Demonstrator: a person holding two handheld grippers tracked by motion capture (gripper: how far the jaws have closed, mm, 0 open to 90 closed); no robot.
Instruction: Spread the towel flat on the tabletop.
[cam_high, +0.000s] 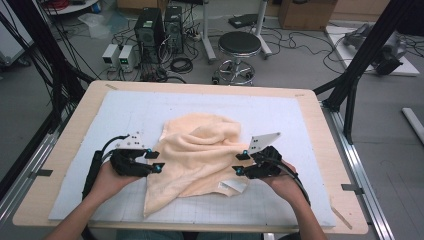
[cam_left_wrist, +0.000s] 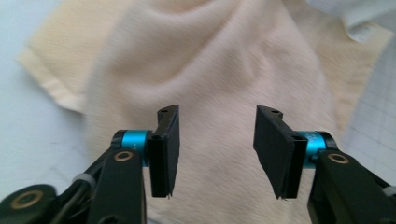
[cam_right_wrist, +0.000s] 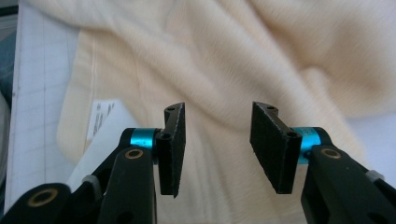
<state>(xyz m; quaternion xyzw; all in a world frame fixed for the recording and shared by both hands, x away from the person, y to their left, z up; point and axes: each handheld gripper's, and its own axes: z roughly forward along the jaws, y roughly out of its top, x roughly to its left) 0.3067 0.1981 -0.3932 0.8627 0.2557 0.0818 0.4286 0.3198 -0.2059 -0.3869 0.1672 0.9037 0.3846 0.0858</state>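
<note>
Claws first: the left claw (cam_high: 153, 161) and the right claw (cam_high: 241, 163) both stand with jaws apart and nothing between them, one at each side of a cream towel (cam_high: 200, 150). That towel lies crumpled in the middle of a white mat (cam_high: 300, 125) on the desk (cam_high: 330, 150), with a white care label (cam_high: 235, 187) showing at its near edge. It looks soft, light and limp, likely to sag and drag, so corners or hemmed edges seem the best places to pinch.
</note>
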